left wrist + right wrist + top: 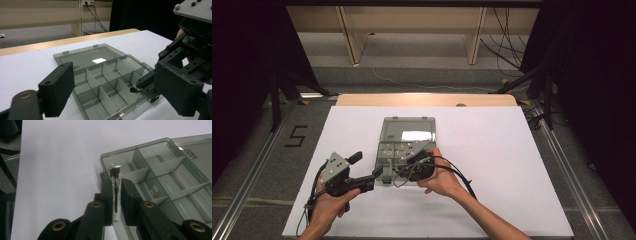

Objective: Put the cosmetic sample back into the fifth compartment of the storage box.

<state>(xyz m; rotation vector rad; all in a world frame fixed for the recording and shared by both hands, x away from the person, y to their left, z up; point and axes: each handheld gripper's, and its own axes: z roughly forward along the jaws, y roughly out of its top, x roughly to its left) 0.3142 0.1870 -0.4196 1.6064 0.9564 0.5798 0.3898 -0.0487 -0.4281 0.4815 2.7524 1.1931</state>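
While clamped in right tool (117,200), vial (116,195) points cap-forward along jaws.

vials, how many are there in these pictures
1: a small clear vial with a black cap, clamped between the jaws of the right gripper above the near edge of the open grey compartment box. The visible compartments look empty.

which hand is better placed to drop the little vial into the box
Right: the right gripper already clamps the vial at the box edge. The left gripper is open and empty beside it.

Left tool (368,172) agape; right tool (116,195) clamped.
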